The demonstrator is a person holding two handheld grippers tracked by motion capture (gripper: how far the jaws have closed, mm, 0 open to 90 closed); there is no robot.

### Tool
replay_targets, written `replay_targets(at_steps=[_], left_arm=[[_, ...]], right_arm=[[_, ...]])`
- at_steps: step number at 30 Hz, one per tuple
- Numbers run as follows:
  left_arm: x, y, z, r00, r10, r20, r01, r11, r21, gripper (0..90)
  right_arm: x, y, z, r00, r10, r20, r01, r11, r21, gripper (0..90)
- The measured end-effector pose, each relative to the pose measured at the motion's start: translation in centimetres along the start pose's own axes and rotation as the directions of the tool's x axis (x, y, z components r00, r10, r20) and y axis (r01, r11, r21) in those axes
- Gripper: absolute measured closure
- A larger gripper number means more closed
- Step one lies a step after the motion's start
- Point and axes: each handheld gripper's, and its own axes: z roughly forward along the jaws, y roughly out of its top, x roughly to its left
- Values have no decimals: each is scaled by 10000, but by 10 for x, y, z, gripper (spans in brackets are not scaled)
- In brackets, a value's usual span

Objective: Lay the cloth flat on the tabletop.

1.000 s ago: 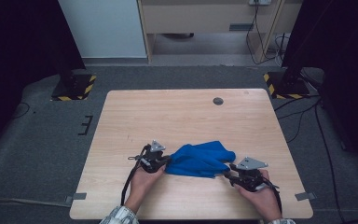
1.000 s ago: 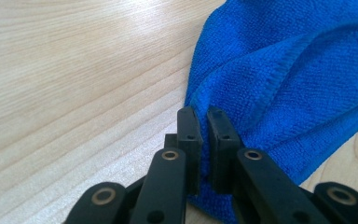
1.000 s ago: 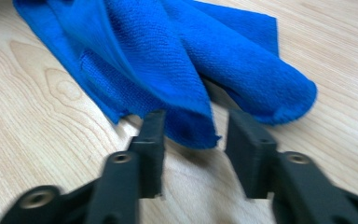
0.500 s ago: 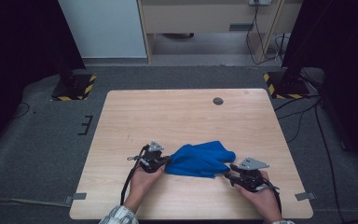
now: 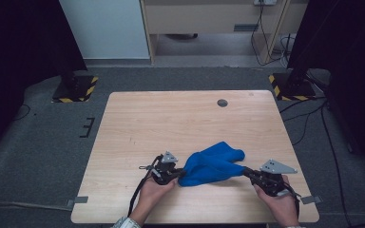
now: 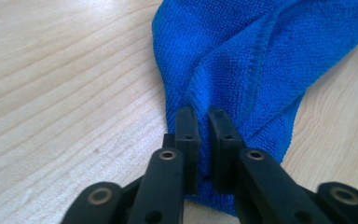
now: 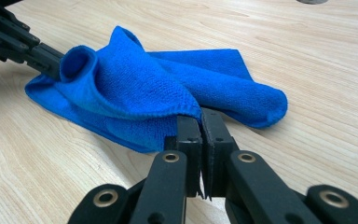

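A crumpled blue cloth (image 5: 214, 164) lies on the wooden table (image 5: 171, 118) near its front edge. My left gripper (image 5: 180, 175) is at the cloth's left end, shut on a fold of it. In the left gripper view the gripper (image 6: 204, 119) pinches the blue cloth (image 6: 242, 56) between nearly closed jaws. My right gripper (image 5: 246, 172) holds the cloth's right corner. In the right gripper view that gripper (image 7: 200, 119) is shut on an edge of the cloth (image 7: 135, 88), and the left gripper (image 7: 51, 63) meets the cloth's far end. The cloth bunches up between the two grippers.
A small dark round disc (image 5: 222, 102) is set in the table near its far edge. Bare wood stretches behind and to the left of the cloth. Two stands with black-and-yellow striped bases (image 5: 76, 90) (image 5: 290, 88) sit on the grey floor beyond the table.
My right gripper has shifted slightly to the right with the cloth's corner in it. The left gripper and the bulk of the cloth have barely moved.
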Motion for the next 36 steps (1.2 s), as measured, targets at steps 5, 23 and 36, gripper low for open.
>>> replay_targets(at_steps=[5,23,36], left_arm=[[3,2,-5,9998,-88,-196,80,9991,-422,621],[-25,10,-23,9952,688,-698,-778,9876,-1361,292],[-12,15,9,9916,662,-1110,-727,9958,-552,450]], right_arm=[[2,0,8,9999,-82,-124,84,9998,194,875],[9,0,16,9992,-358,-156,366,9979,538,866],[10,1,18,9988,-377,-319,393,9980,485,855]])
